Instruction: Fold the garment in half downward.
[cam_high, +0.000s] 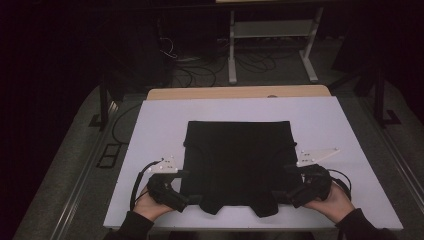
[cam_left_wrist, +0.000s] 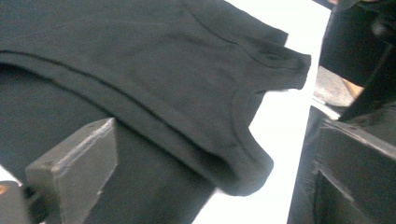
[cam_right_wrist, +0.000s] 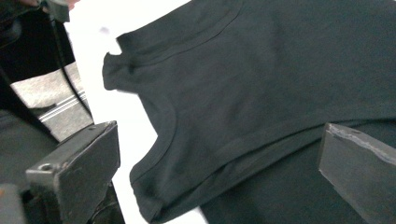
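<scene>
A black garment (cam_high: 235, 162) lies folded flat on the white bench (cam_high: 150, 130), its shoulder straps toward the person's edge. The left tongs (cam_high: 194, 200) are at its near left corner and the right tongs (cam_high: 280, 197) at its near right corner. Both tongs stand wide open and hold nothing; the cloth rests loose between their jaws.

High view: the person's forearms are cut off by the bottom edge; the tips of both tongs merge with the folded black knit garment (cam_high: 235, 160), so contact cannot be told. Gripper views: the garment runs past the frame edges, and the white tabletop (cam_left_wrist: 280, 126) is largely covered.
</scene>
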